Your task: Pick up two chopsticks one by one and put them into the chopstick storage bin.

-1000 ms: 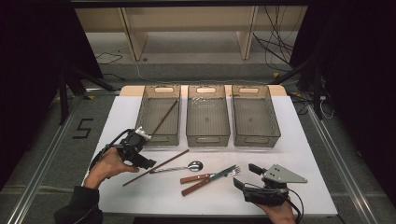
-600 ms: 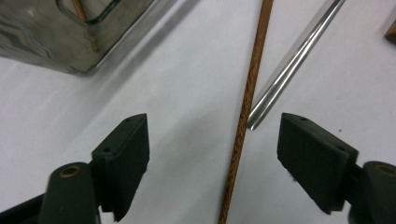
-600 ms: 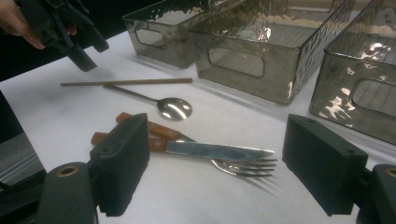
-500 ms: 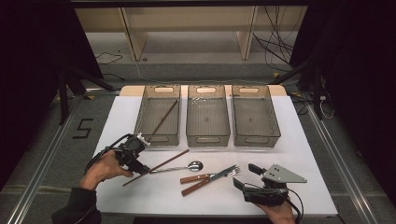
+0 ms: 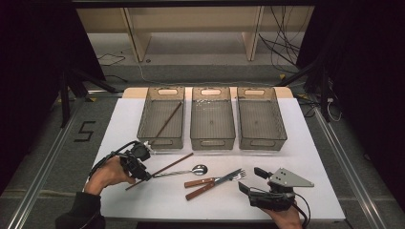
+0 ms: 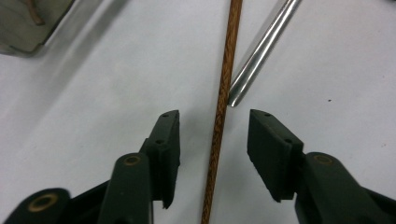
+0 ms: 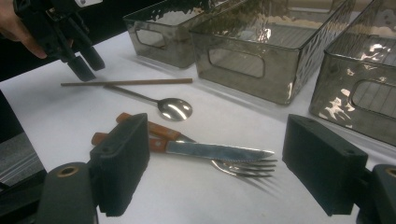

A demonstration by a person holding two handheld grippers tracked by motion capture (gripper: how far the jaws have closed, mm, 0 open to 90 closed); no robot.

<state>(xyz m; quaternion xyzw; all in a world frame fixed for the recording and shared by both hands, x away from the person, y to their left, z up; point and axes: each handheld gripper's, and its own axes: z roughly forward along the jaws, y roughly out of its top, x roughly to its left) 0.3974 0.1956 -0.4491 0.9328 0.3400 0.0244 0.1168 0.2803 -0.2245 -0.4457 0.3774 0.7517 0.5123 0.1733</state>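
White table [image 5: 119,129] | left gripper [image 6: 214,140] straddles chopstick [image 6: 223,93] | spoon [image 6: 261,51] alongside

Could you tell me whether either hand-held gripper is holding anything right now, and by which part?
Nothing is held. The left hand-held gripper is open, its jaws on either side of the chopstick near one end, not closed. The right hand-held gripper is open and empty.

Your left gripper [image 5: 144,173] is low near the front left of the table, tilted downward, and its jaws stand apart. Your left hand [image 5: 107,172] grips it from behind. Your right gripper [image 5: 252,180] rests at the front right, jaws wide apart.
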